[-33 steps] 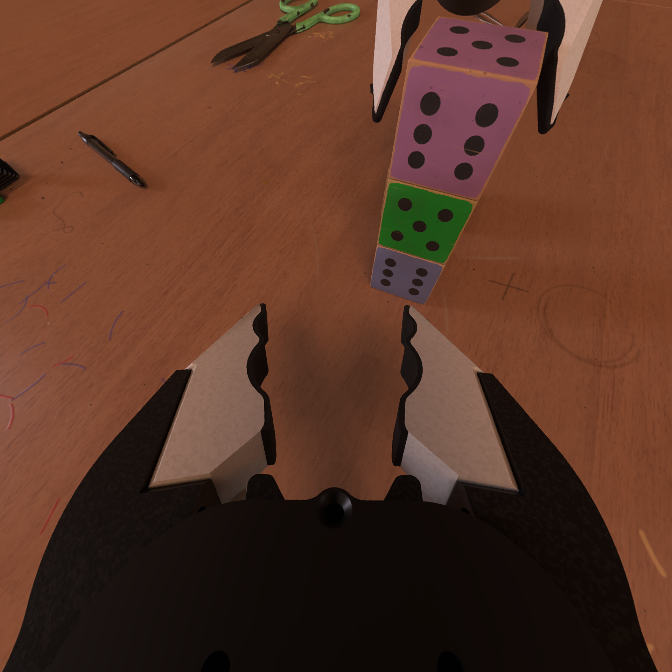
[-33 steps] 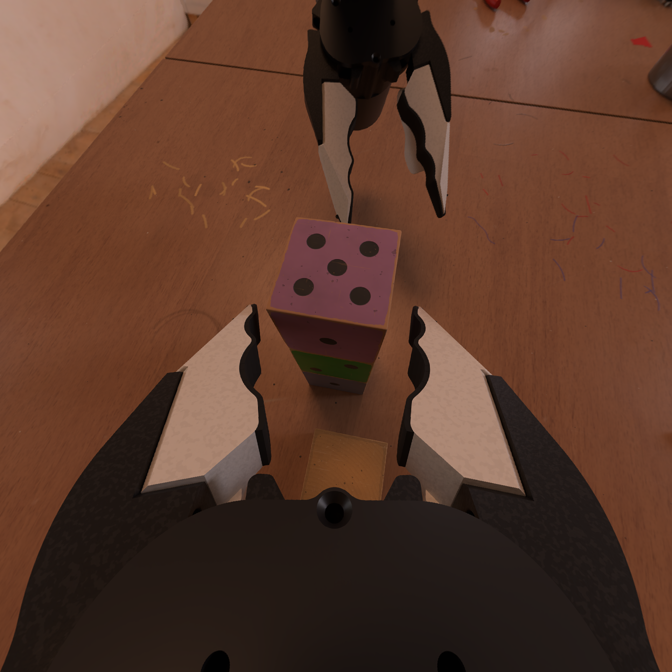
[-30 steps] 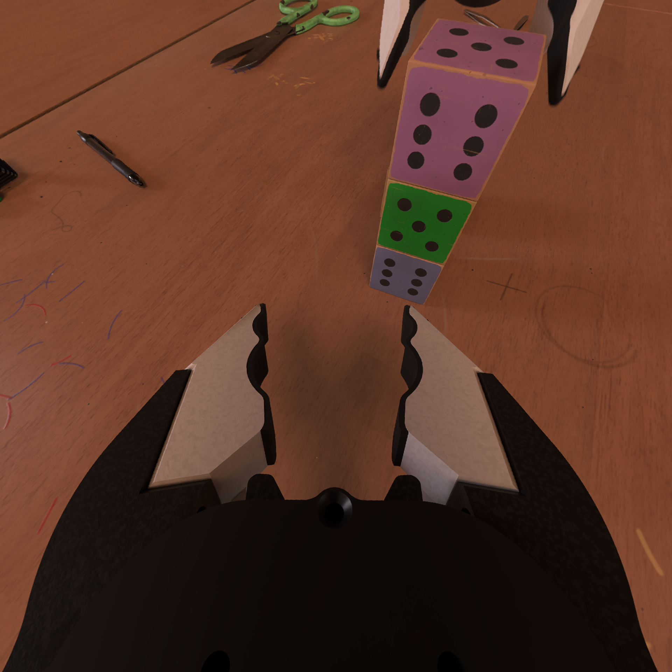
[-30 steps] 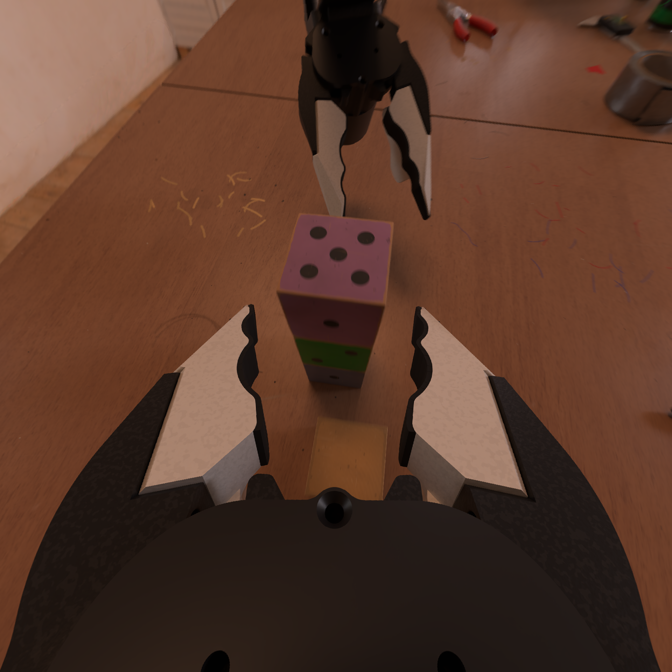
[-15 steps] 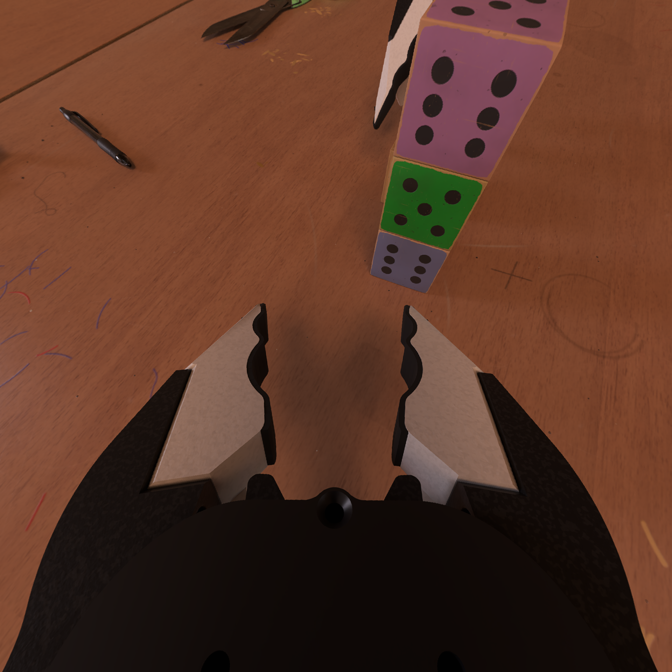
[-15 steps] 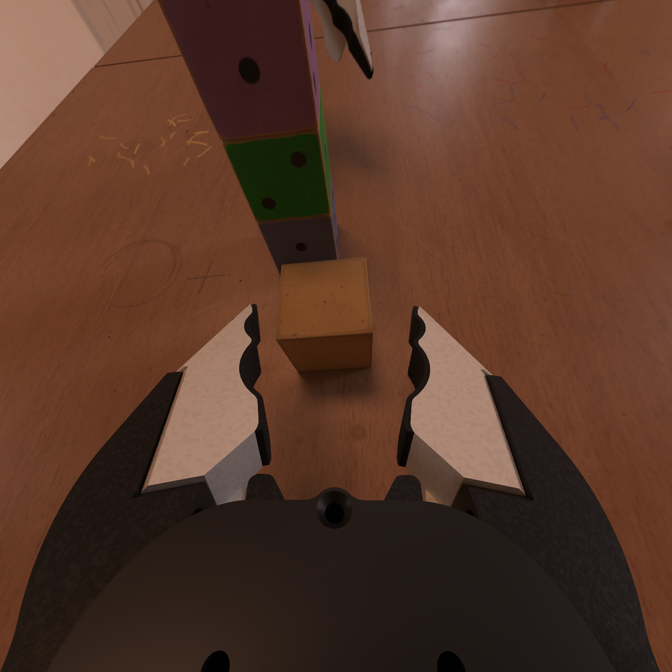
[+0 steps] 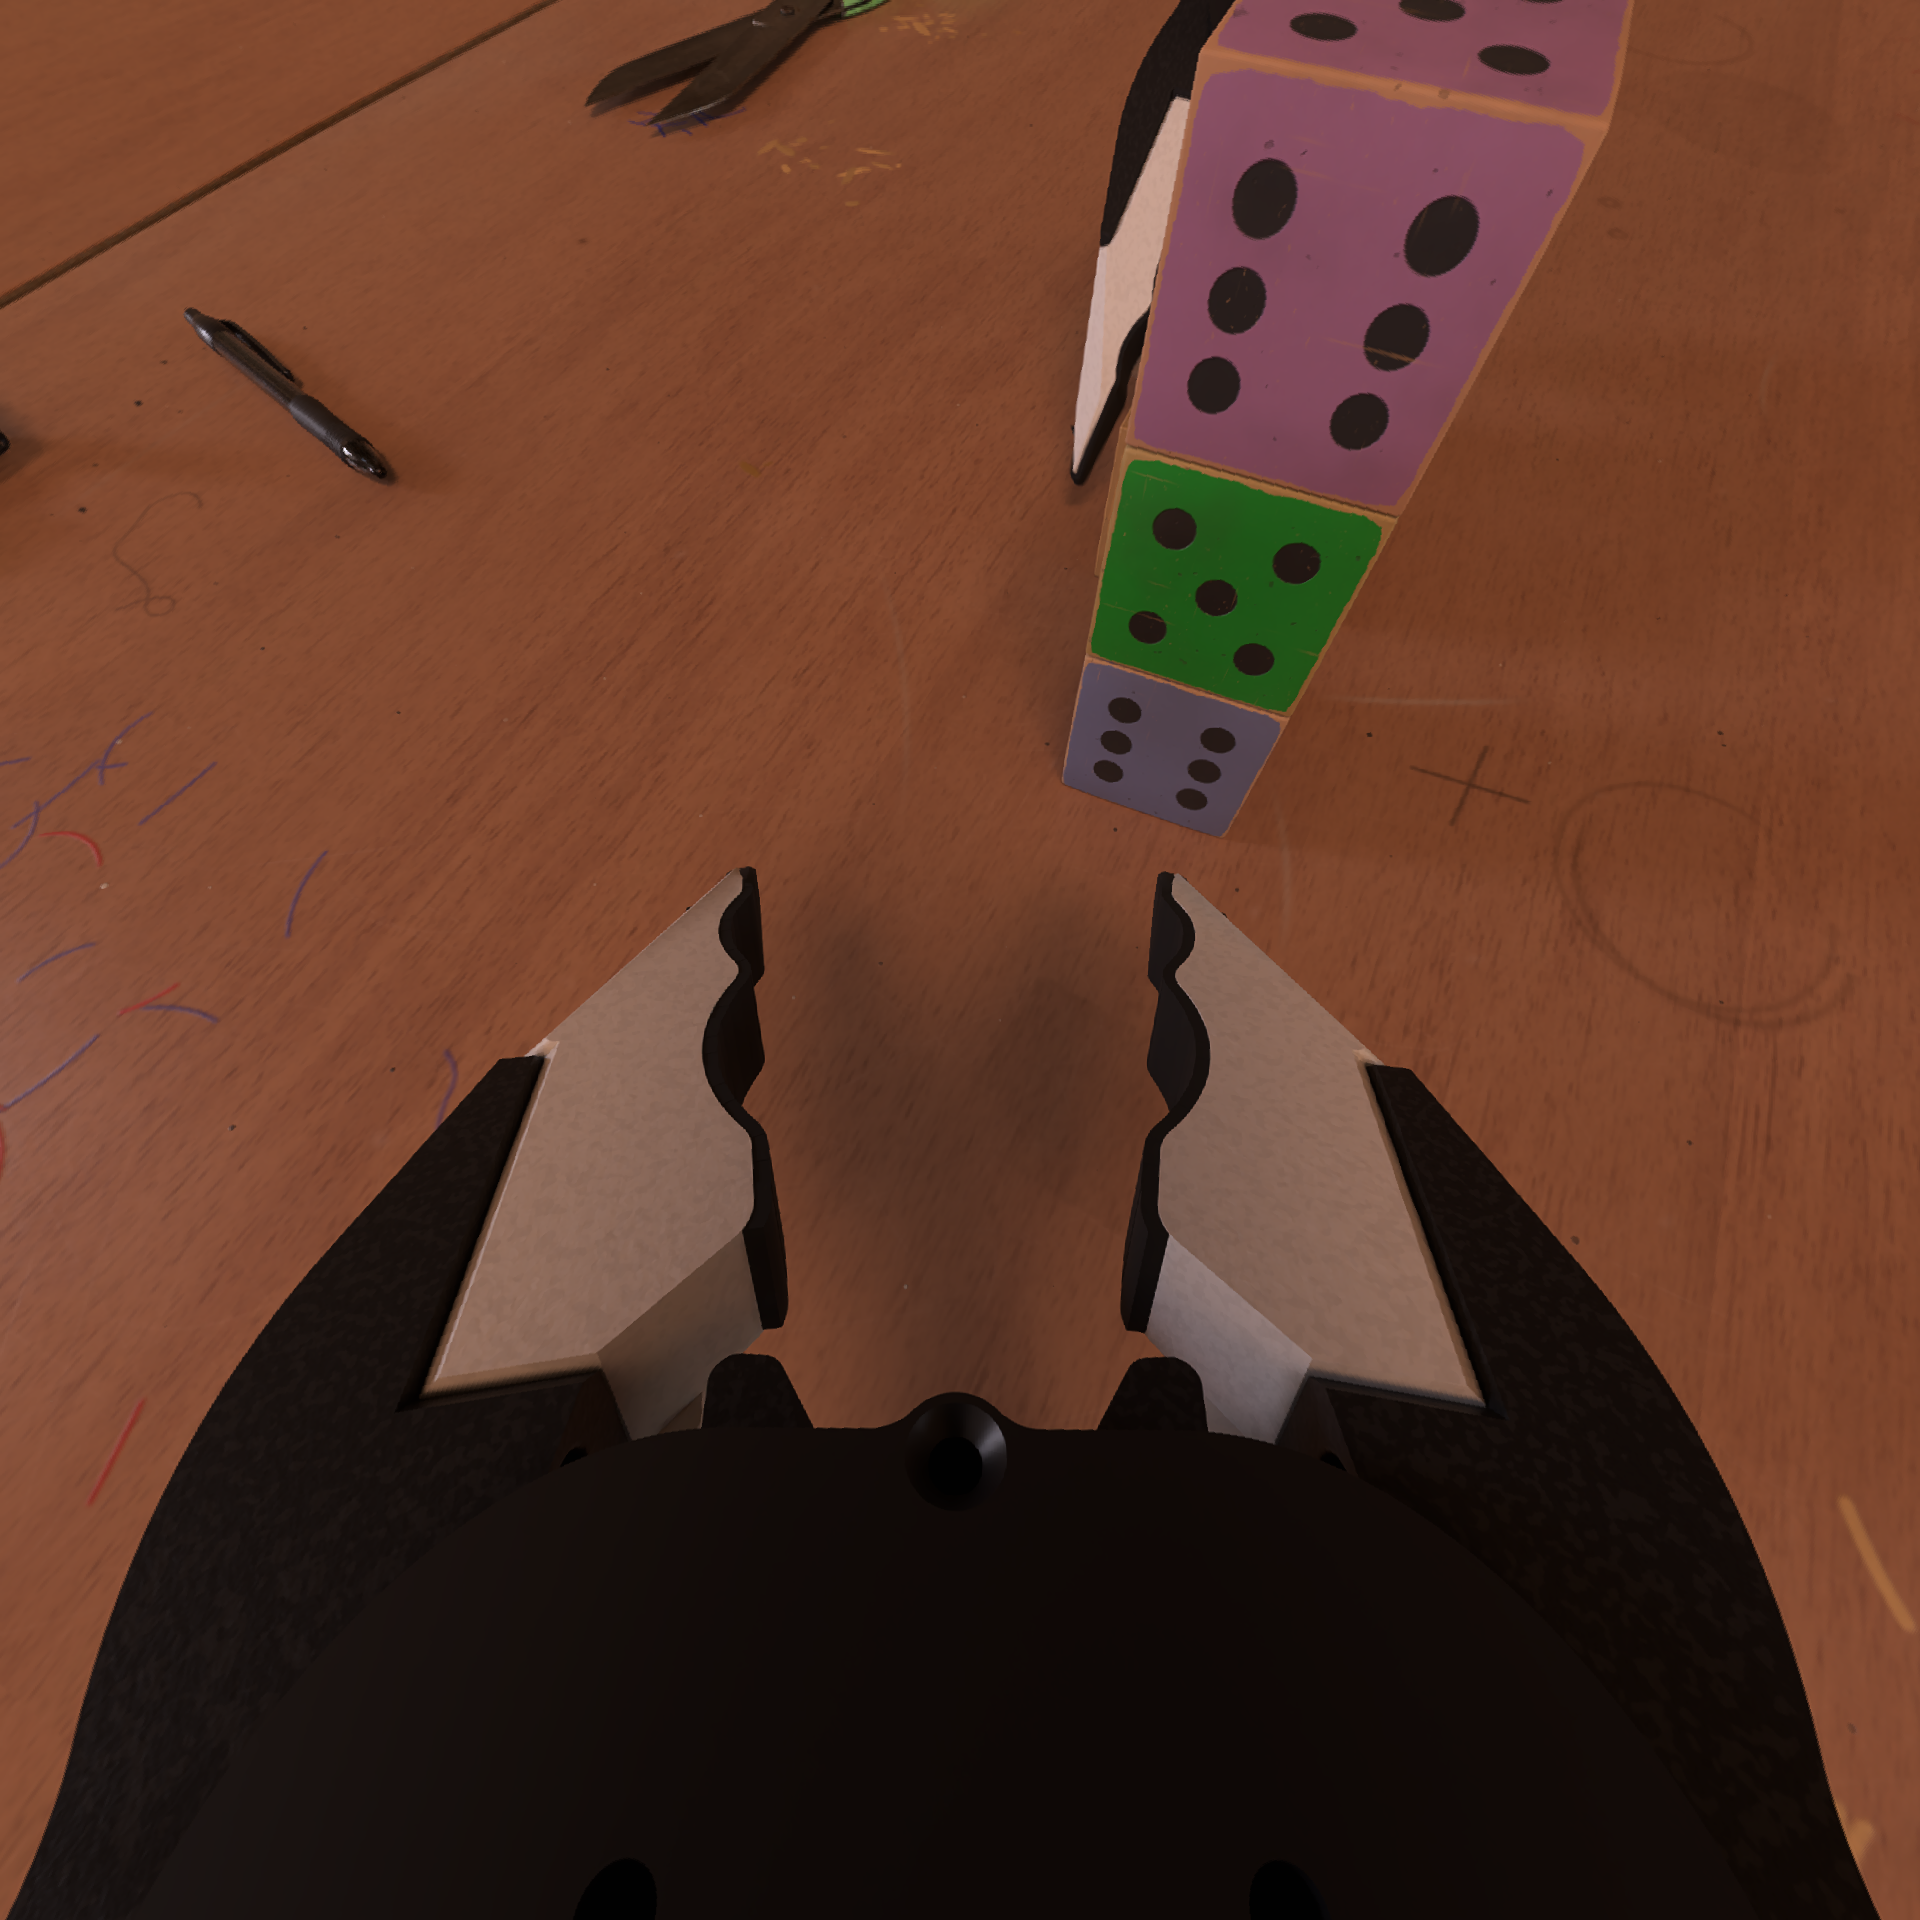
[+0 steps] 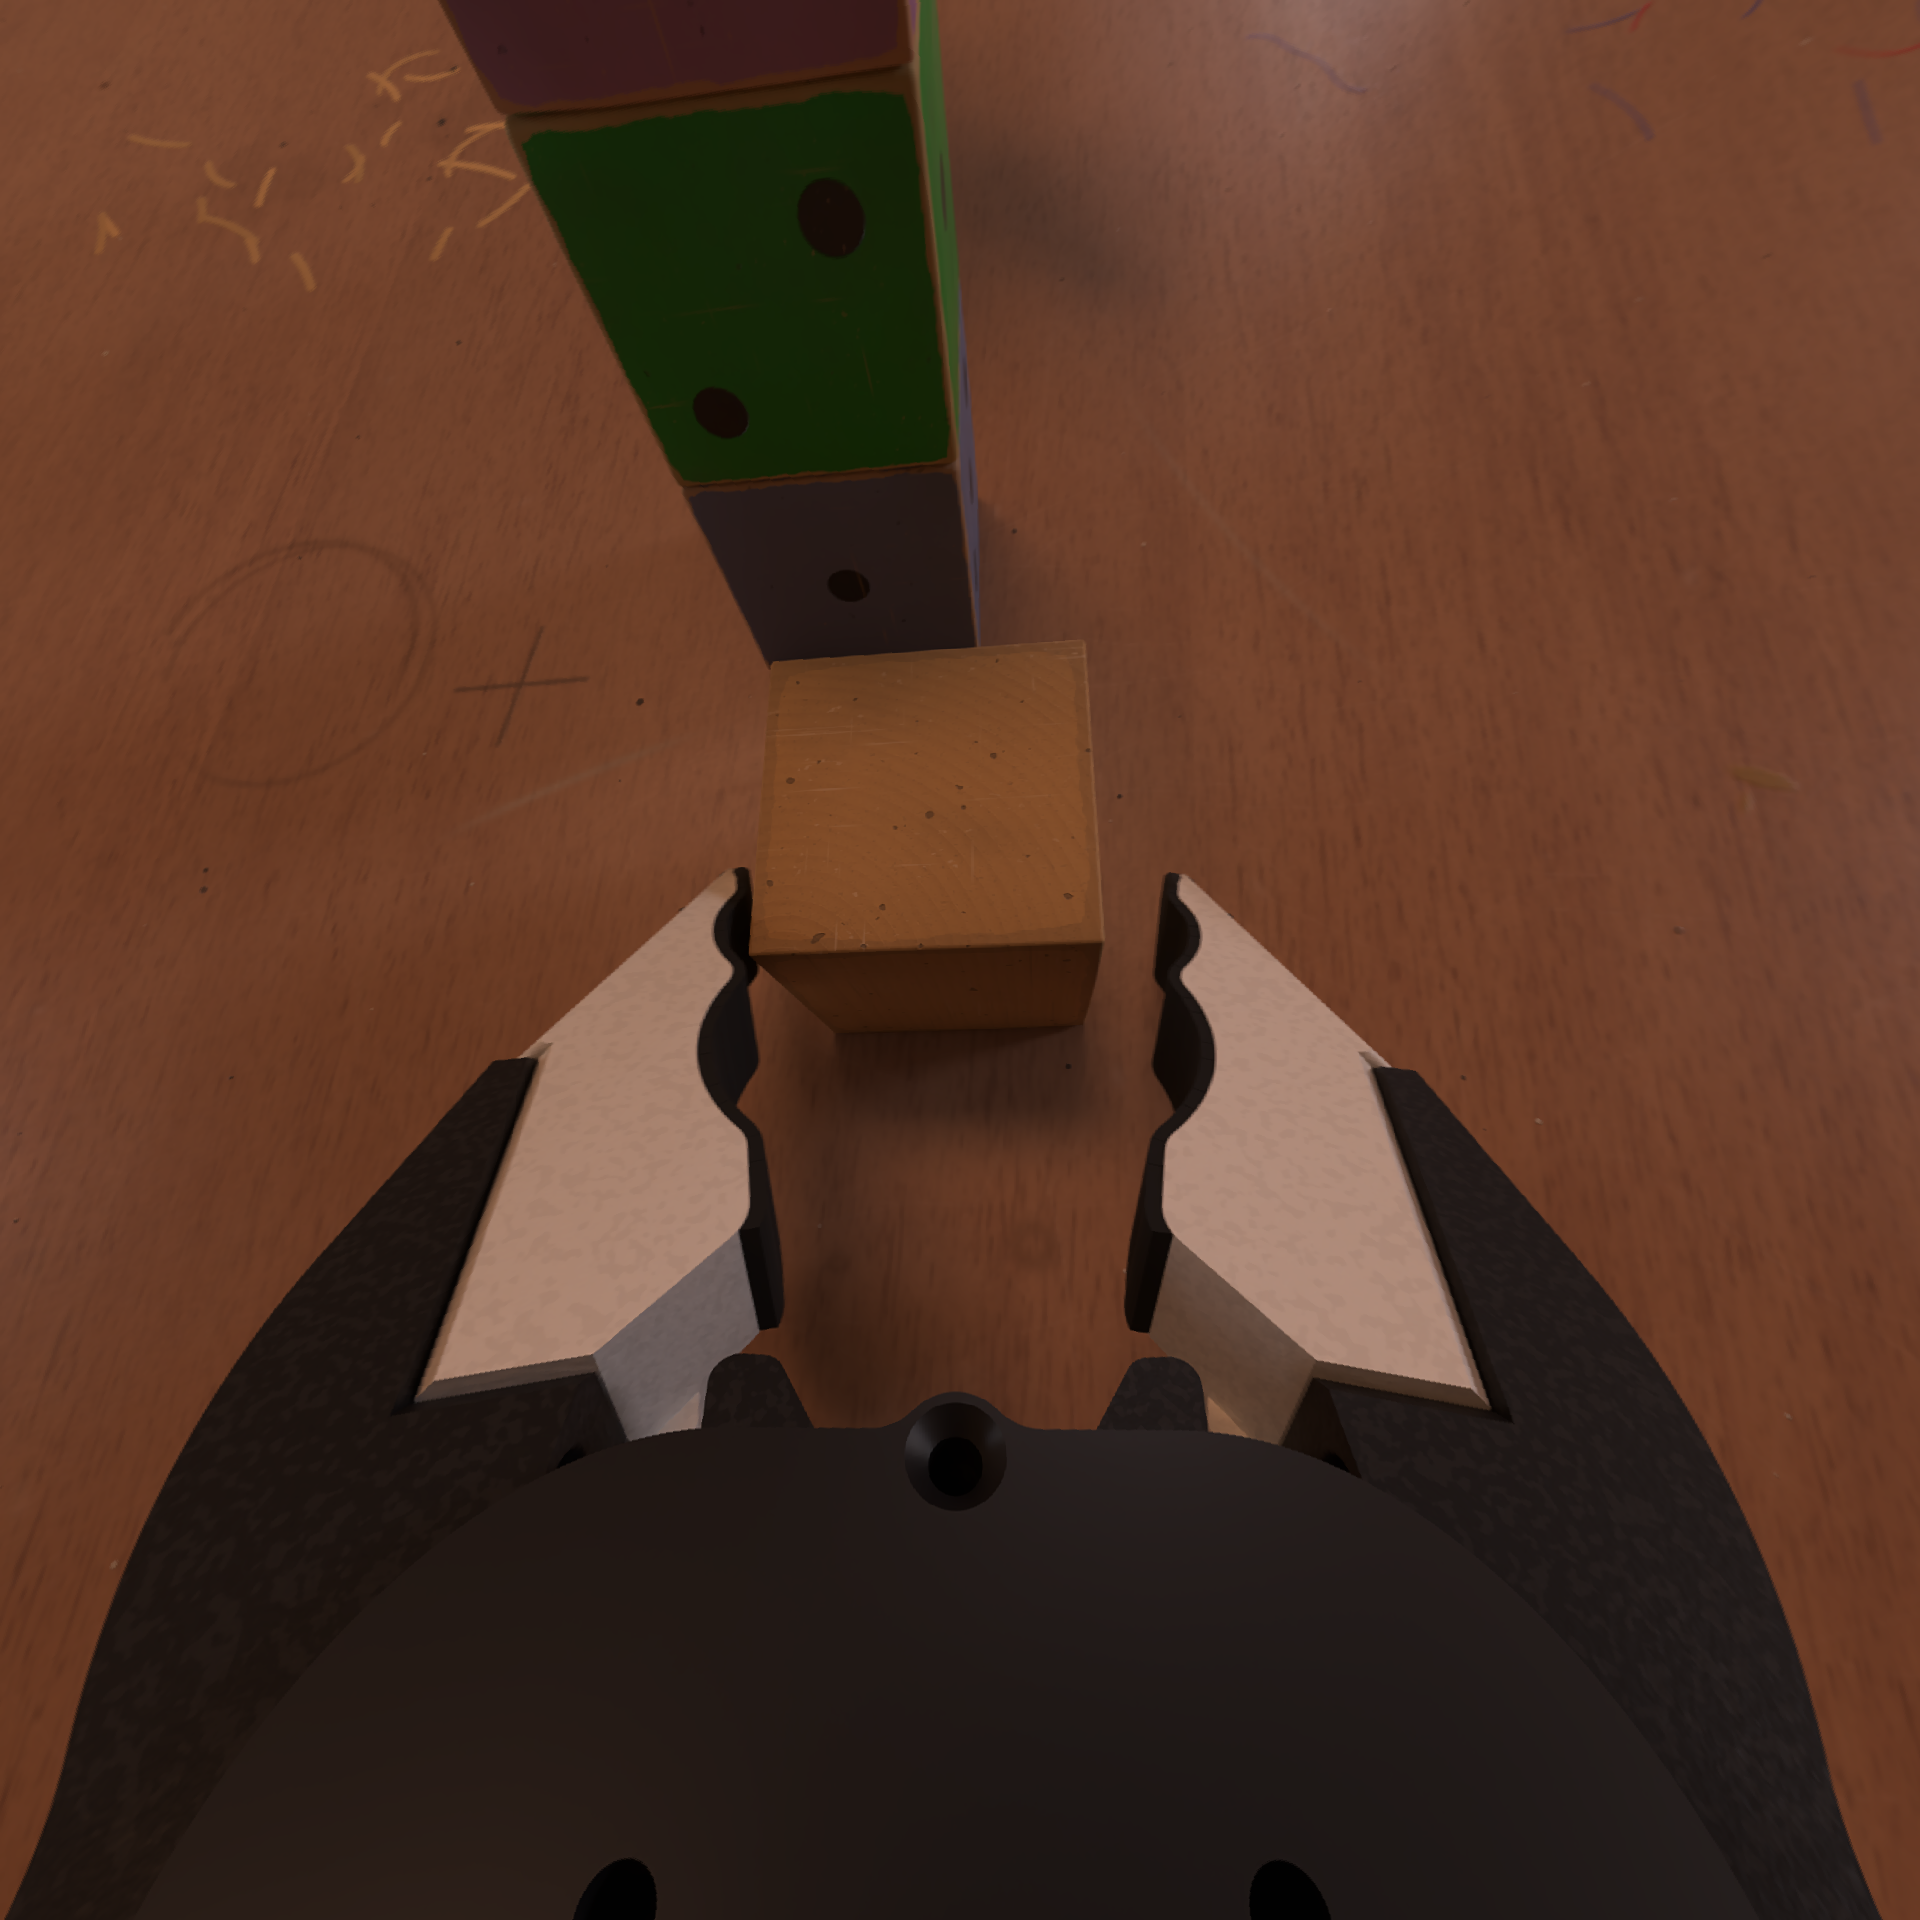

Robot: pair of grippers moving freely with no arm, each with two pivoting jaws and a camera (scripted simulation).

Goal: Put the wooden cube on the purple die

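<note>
A stack of three dice stands on the wooden table: a purple die (image 7: pixel 1351 281) on top, a green die (image 7: pixel 1226 582) in the middle, a small lavender die (image 7: pixel 1164 753) at the bottom. In the right wrist view the green die (image 8: pixel 769 291) and lavender die (image 8: pixel 852 571) rise just behind the wooden cube (image 8: pixel 925 821), which sits on the table. My right gripper (image 8: pixel 954 883) is open and low, its fingertips at the cube's near corners. My left gripper (image 7: pixel 951 878) is open and empty, in front of the stack.
Scissors (image 7: pixel 707 68) and a black pen (image 7: pixel 291 400) lie on the table (image 7: pixel 623 520) far left. One finger of the right gripper (image 7: pixel 1117 301) shows behind the stack. A pencilled circle (image 8: pixel 301 665) and cross mark the table left of the cube.
My right gripper has dropped from above the stack down to table level and closed in on the wooden cube. My left gripper has edged slightly closer to the stack.
</note>
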